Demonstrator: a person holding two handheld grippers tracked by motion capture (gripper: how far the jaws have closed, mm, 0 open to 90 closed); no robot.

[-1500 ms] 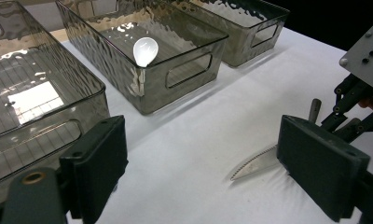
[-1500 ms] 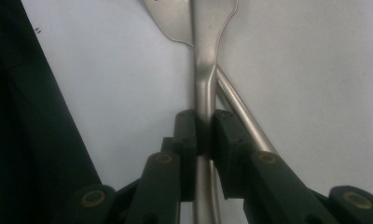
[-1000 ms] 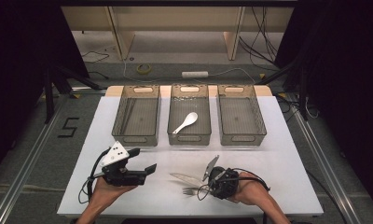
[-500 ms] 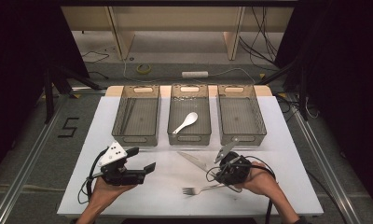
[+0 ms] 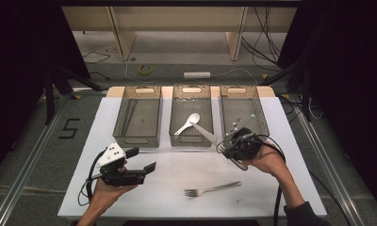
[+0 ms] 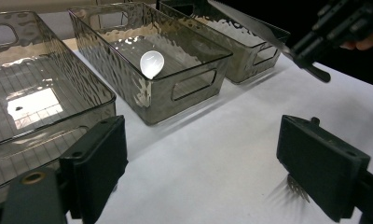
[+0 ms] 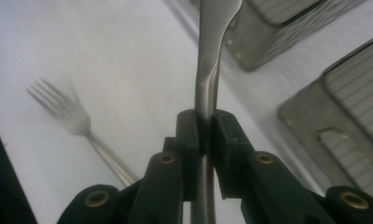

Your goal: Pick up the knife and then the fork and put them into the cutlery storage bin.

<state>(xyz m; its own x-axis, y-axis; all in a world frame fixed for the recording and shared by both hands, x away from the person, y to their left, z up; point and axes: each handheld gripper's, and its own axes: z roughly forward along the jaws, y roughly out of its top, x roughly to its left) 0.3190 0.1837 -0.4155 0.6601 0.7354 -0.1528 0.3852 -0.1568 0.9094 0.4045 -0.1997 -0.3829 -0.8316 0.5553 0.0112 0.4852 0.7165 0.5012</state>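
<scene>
Two grippers: each is held in one hand above a white table (image 5: 177,165).
Right gripper (image 5: 234,146): its jaws are pressed together on the handle of a knife (image 5: 206,133); it hangs near the front edge of the right bin (image 5: 263,123).
Knife in the pads: in the right gripper view the knife (image 7: 208,84) runs up between the two pads, clamped at a narrow part of the handle, the rest passing on above and below them.
Knife blade: in the high view it points from the gripper toward the middle bin (image 5: 173,123), raised off the table.
Left gripper (image 5: 142,160): its jaws stand wide apart with nothing between them; in the left gripper view bare table lies in the gap.
Fork (image 5: 212,189): flat on the table in front of the person, well apart from both grippers.
Spoon (image 5: 187,123): white, lying inside the middle bin.
Left bin (image 5: 122,113): holds nothing.
</scene>
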